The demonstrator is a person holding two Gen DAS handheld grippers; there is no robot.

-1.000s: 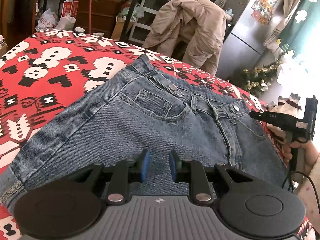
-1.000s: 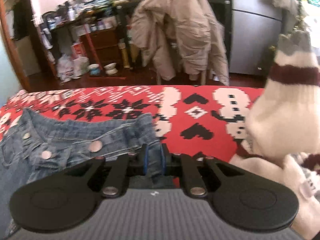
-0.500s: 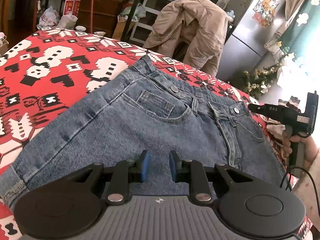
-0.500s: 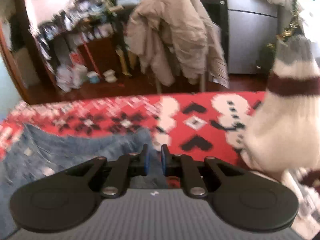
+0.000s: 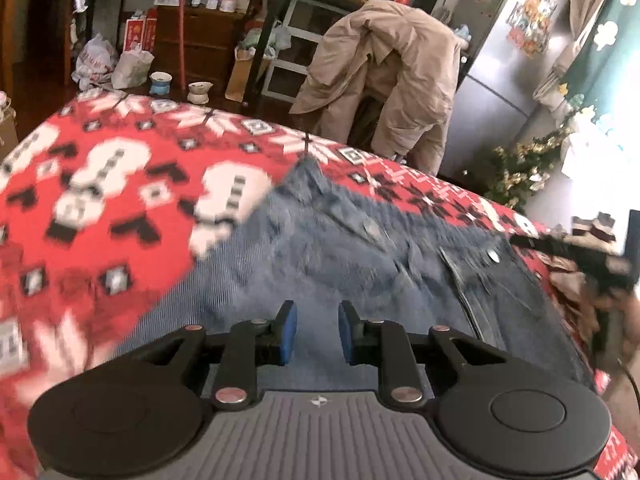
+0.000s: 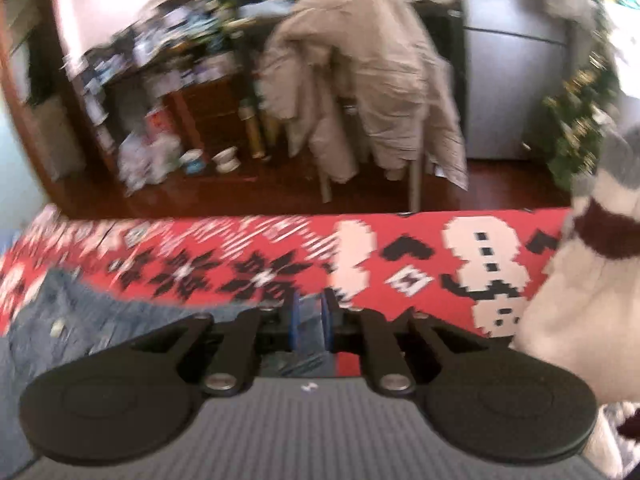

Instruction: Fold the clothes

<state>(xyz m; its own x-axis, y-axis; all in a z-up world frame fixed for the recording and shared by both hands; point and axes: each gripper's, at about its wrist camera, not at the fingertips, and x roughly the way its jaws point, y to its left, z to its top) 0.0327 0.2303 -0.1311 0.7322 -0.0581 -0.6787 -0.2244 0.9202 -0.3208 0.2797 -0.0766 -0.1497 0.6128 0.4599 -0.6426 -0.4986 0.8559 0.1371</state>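
Blue denim jeans (image 5: 360,264) lie spread on a red snowman-pattern blanket (image 5: 120,184), waistband away from me. My left gripper (image 5: 317,332) hovers over the denim, its blue pads apart with nothing between them. In the right wrist view my right gripper (image 6: 310,322) is shut on a fold of the jeans (image 6: 80,320) at the waistband's right end. The left wrist view shows that right gripper (image 5: 516,239) at the jeans' right edge, held by a hand (image 5: 624,320). Both views are blurred by motion.
A white knit garment with maroon and grey stripes (image 6: 580,280) lies on the blanket (image 6: 420,260) right of the right gripper. Beyond the bed stand a chair draped with a beige jacket (image 5: 392,80), a grey fridge (image 5: 508,60) and cluttered shelves.
The right gripper, still shut on the waistband end, has risen, and the jeans now sit lower and further left in its view. The left gripper has held its opening while its view shifted.
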